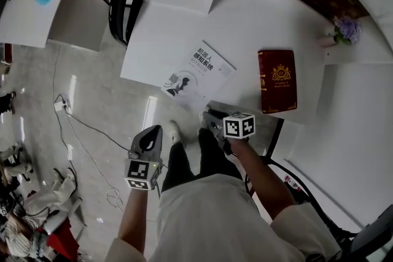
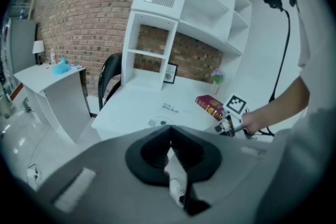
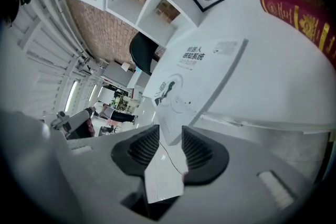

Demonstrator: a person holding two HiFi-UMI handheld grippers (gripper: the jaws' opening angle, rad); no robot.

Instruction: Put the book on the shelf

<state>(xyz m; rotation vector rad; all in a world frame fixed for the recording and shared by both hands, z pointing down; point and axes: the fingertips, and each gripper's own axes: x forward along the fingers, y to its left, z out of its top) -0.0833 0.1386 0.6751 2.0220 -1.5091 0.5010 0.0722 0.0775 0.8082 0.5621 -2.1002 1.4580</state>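
Because the white book (image 1: 198, 75) overhangs the desk's (image 1: 153, 40) near edge, its jutting corner meets the right gripper's (image 3: 170, 141) part-open jaws, not yet gripped (the left gripper (image 2: 169, 140) is closed, empty).

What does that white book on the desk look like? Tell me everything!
The white book is closed, with a white cover, black writing and a dark drawing of a head seen sideways. It lies flat and askew on the white desk, one corner poking over the front edge. That corner sits between the open jaws of the right gripper, which do not press it. The red book lies apart.
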